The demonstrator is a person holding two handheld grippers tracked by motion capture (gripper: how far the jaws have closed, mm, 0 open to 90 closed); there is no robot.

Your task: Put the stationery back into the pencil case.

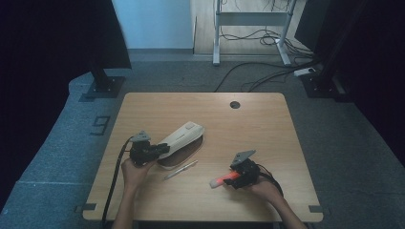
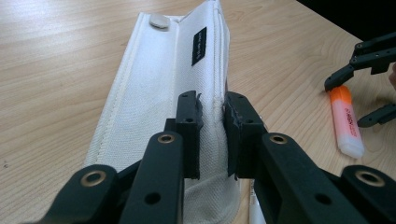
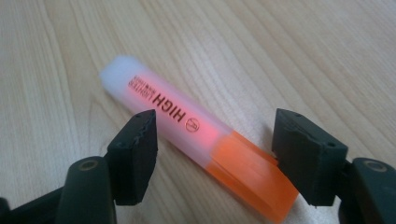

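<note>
With the left gripper point(image 2: 212, 135) pinching the white pencil case point(image 1: 180, 136) near the table's point(image 1: 267, 119) centre, we square the right gripper's point(image 3: 215, 158) spread jaws around the orange highlighter point(image 3: 196, 135) toward the near edge before closing.

one white fabric pencil case point(image 1: 181, 137), one orange plastic highlighter point(image 1: 223, 180), one slim white pen point(image 1: 181, 170).

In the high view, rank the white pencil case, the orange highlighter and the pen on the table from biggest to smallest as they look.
1. White pencil case, clearly largest.
2. and 3. Pen and orange highlighter: unsure. The pen looks longer but much thinner; the highlighter is thicker, and the right tongs partly hide its cap end.
</note>
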